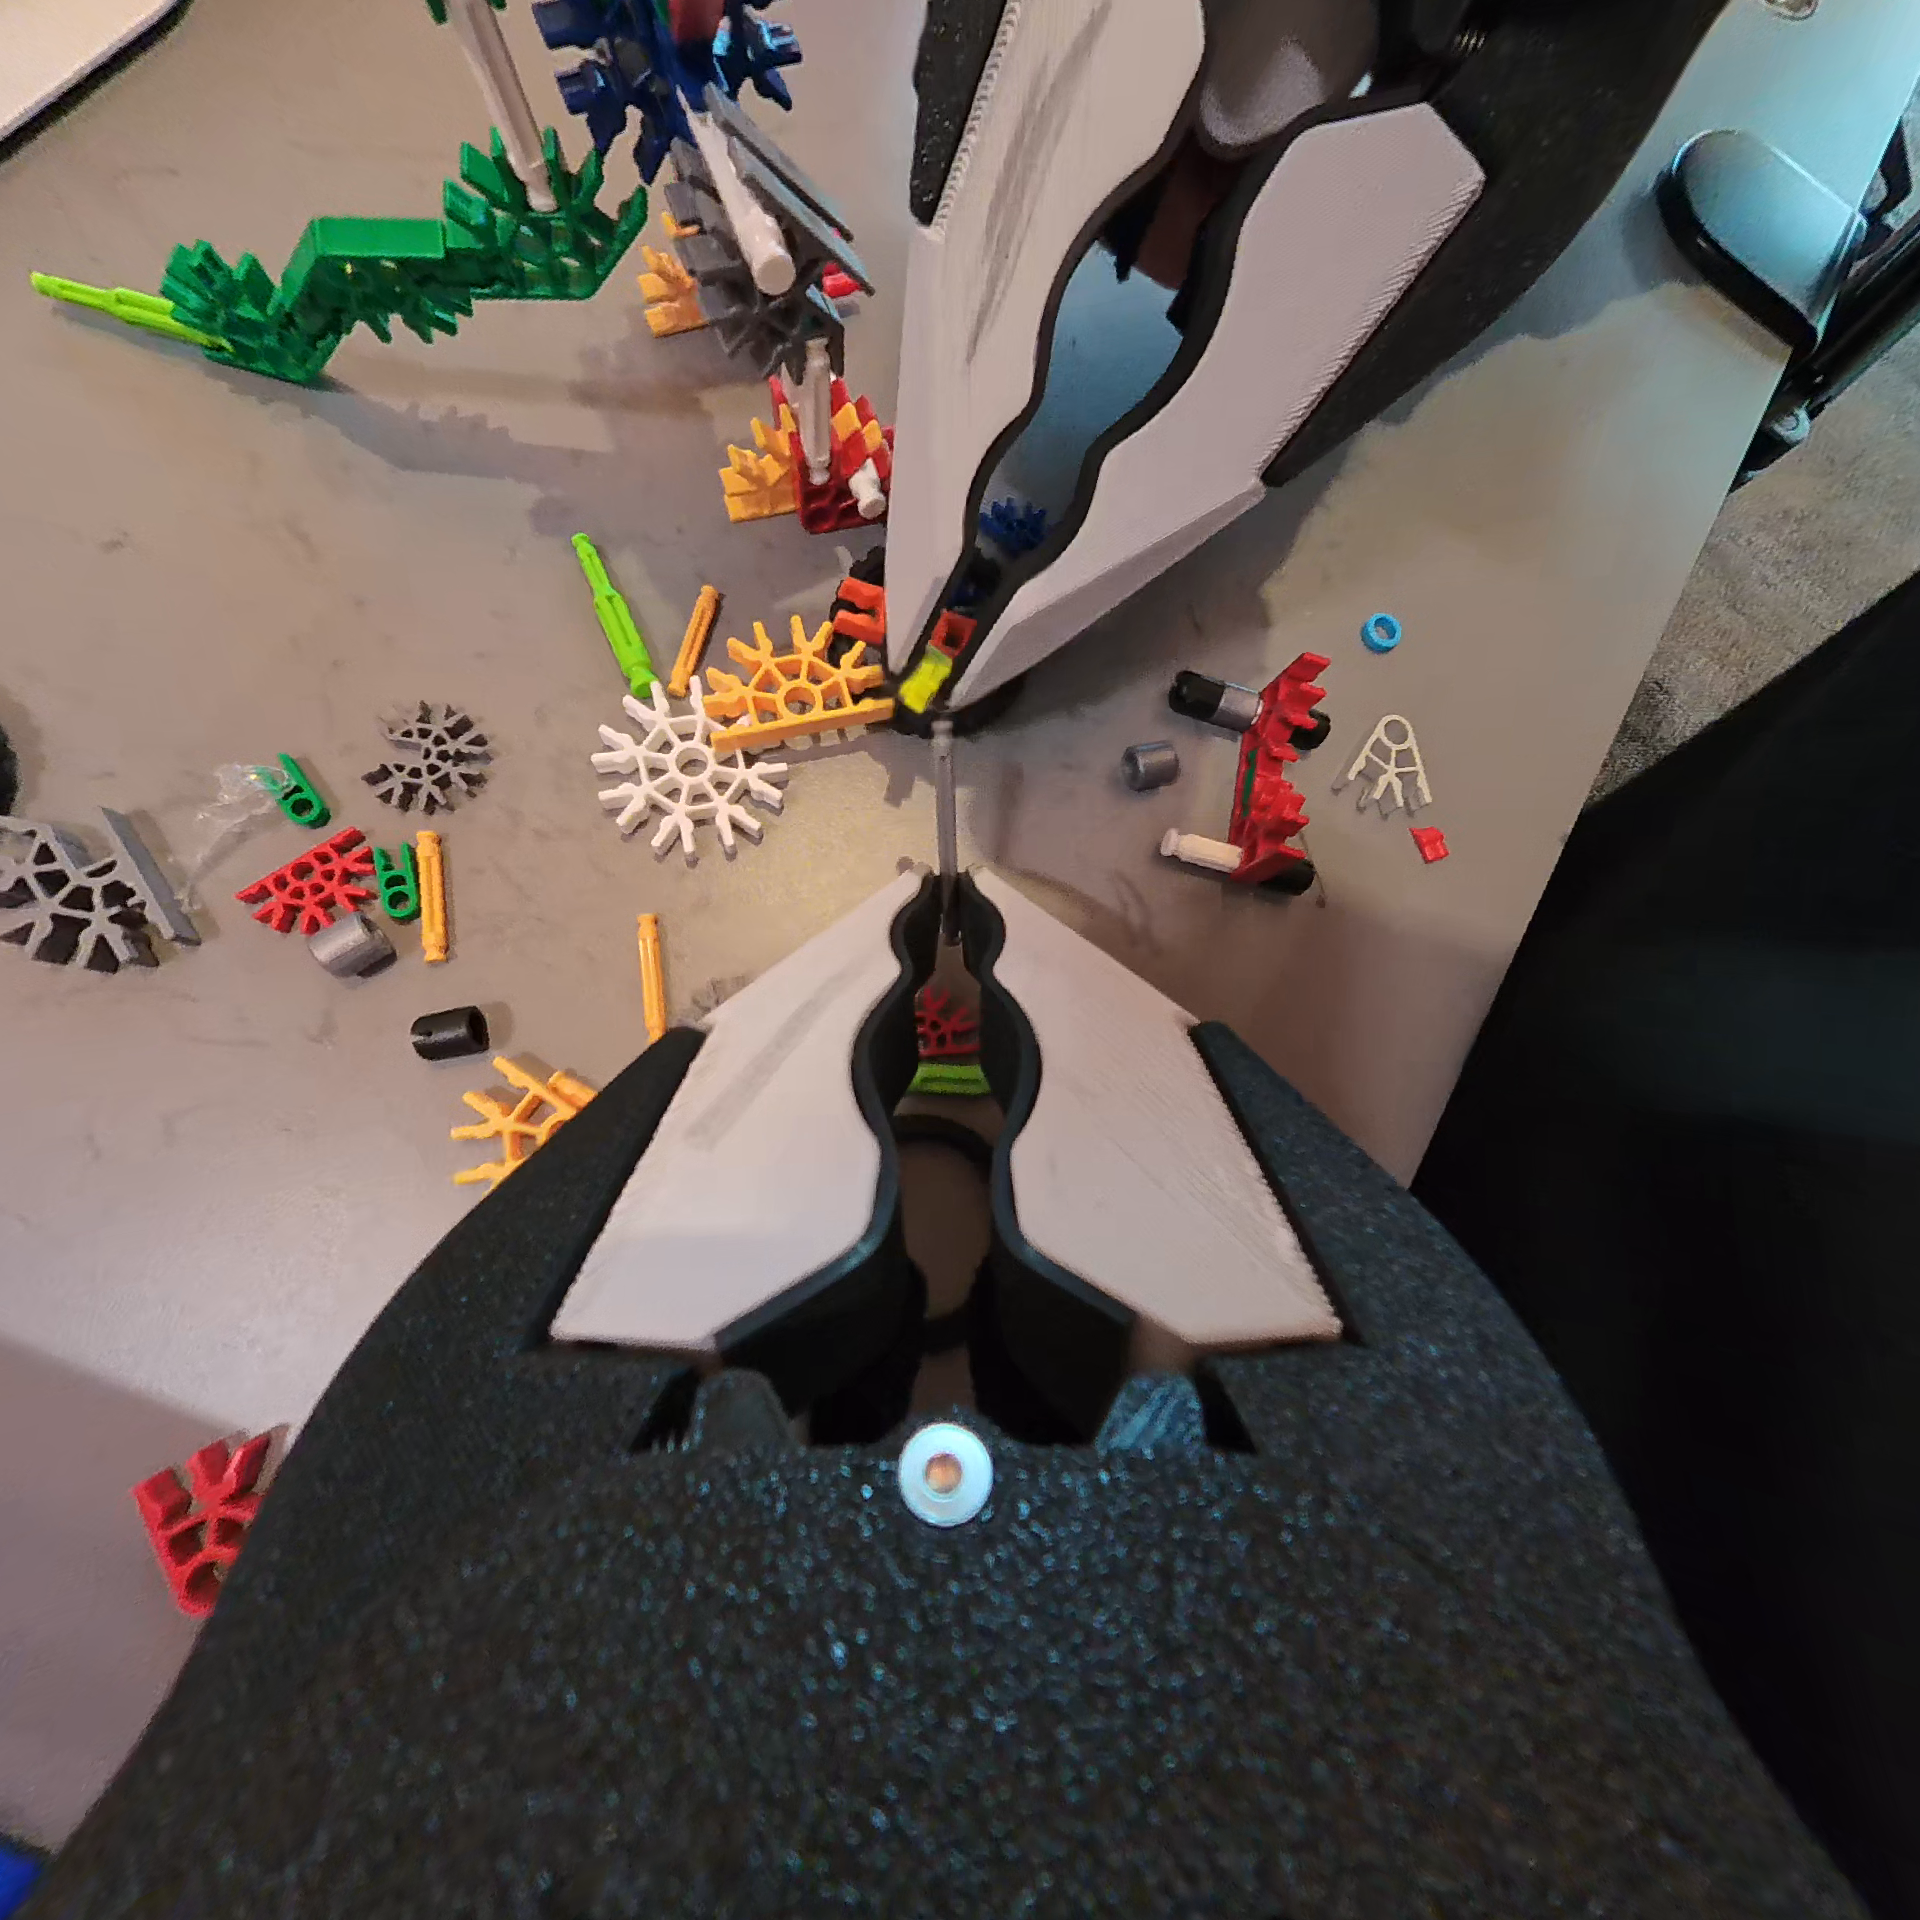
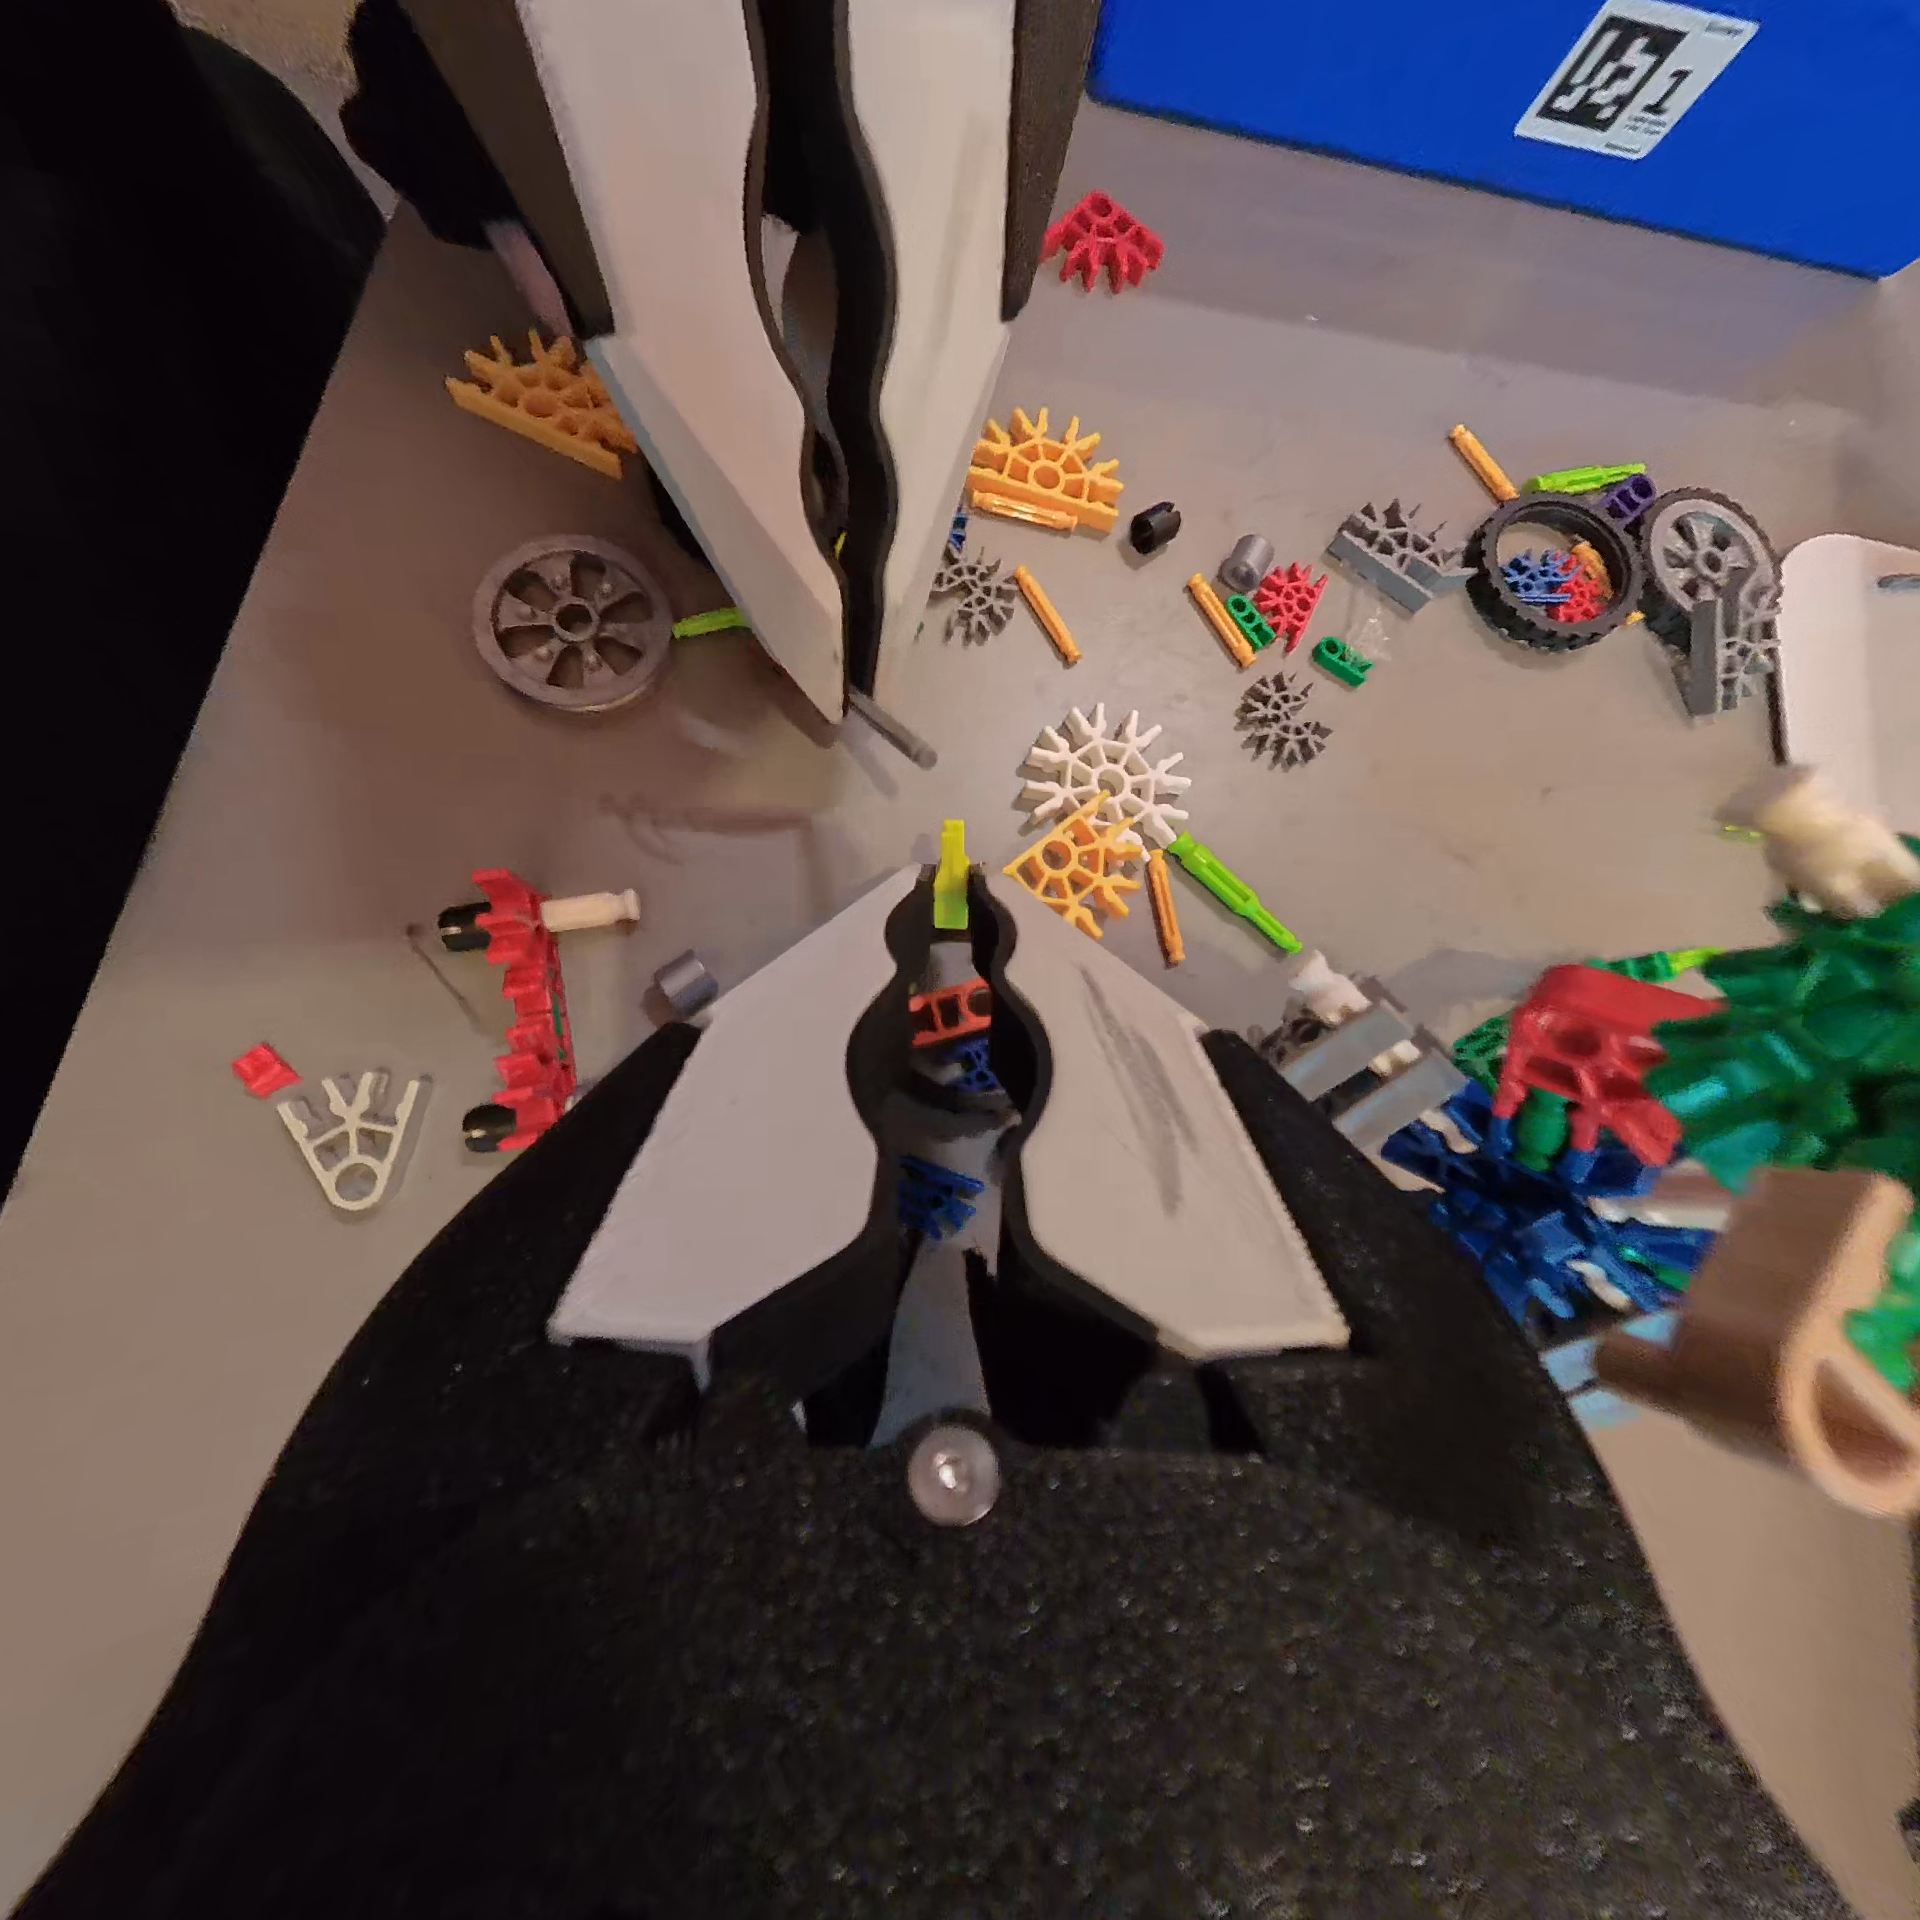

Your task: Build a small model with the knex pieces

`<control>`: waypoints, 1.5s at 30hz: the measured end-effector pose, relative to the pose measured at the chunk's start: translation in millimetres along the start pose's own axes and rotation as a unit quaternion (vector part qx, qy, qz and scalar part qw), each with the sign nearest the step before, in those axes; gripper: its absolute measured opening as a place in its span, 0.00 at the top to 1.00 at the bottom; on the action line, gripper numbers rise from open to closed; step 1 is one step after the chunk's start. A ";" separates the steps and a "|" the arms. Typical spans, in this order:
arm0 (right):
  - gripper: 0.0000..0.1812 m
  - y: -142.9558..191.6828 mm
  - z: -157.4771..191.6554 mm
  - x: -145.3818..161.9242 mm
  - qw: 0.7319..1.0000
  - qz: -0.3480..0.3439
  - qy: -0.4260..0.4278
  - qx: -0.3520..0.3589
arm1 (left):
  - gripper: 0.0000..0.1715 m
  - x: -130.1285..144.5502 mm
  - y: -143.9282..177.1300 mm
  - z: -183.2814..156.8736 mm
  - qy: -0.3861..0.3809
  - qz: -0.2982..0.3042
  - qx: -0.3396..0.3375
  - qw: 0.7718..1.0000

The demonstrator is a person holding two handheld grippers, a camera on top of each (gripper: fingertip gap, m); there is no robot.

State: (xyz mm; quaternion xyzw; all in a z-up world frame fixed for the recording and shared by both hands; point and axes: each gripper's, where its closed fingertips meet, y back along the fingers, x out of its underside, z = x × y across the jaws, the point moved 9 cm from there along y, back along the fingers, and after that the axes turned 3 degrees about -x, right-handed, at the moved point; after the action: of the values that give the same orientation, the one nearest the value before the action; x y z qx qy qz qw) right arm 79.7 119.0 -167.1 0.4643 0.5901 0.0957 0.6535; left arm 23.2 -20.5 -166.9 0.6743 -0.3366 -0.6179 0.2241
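My left gripper (image 1: 943, 885) is shut on a thin grey rod (image 1: 944, 805) that sticks out forward from its tips. My right gripper (image 2: 952, 883) is shut on a small lime-green rod piece (image 2: 951, 860); an orange connector (image 2: 951, 1010) and blue parts sit behind it between the fingers. In the left wrist view the right gripper (image 1: 928, 698) comes down from the top, tip to tip with mine, and the lime-green piece (image 1: 923, 681) sits just beyond the rod's end. In the right wrist view the left gripper (image 2: 857, 707) and the grey rod (image 2: 896, 734) are a small gap away.
Loose construction-toy parts lie over the grey table (image 1: 312, 582): a white snowflake connector (image 1: 686, 774), a yellow half-round connector (image 1: 795, 686), a red toothed assembly (image 1: 1273, 769), a green structure (image 1: 395, 270), a grey wheel (image 2: 571, 623). A blue box (image 2: 1351, 114) stands behind. The table edge (image 1: 1621, 727) is near. One gripper's finger ends stand about 4 centimetres off the other's. From the left gripper's tips to the grey wheel (image 2: 571, 623) is close to 6 centimetres.
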 end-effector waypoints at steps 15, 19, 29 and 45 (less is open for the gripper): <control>0.97 -1.9 3.4 -3.6 0.999 -0.004 0.022 0.037 | 1.00 -0.9 -9.0 -1.0 -0.002 0.006 -0.010 1.000; 0.97 0.9 1.5 -5.1 0.999 -0.013 0.019 0.046 | 1.00 -0.9 -10.6 1.0 0.004 0.000 -0.013 1.000; 0.97 -1.8 4.0 -3.9 0.997 -0.003 0.046 0.067 | 1.00 -0.5 -11.6 4.8 0.020 -0.011 -0.009 1.000; 0.97 -3.8 2.1 5.0 1.000 0.009 -0.015 -0.005 | 0.94 0.5 -8.9 5.5 0.024 0.016 0.012 1.000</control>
State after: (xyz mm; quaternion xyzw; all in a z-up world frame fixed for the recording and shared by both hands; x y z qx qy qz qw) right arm 81.4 119.2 -173.5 0.4674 0.5757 0.0978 0.6637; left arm 19.3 -14.3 -174.4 0.6860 -0.3490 -0.5941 0.2338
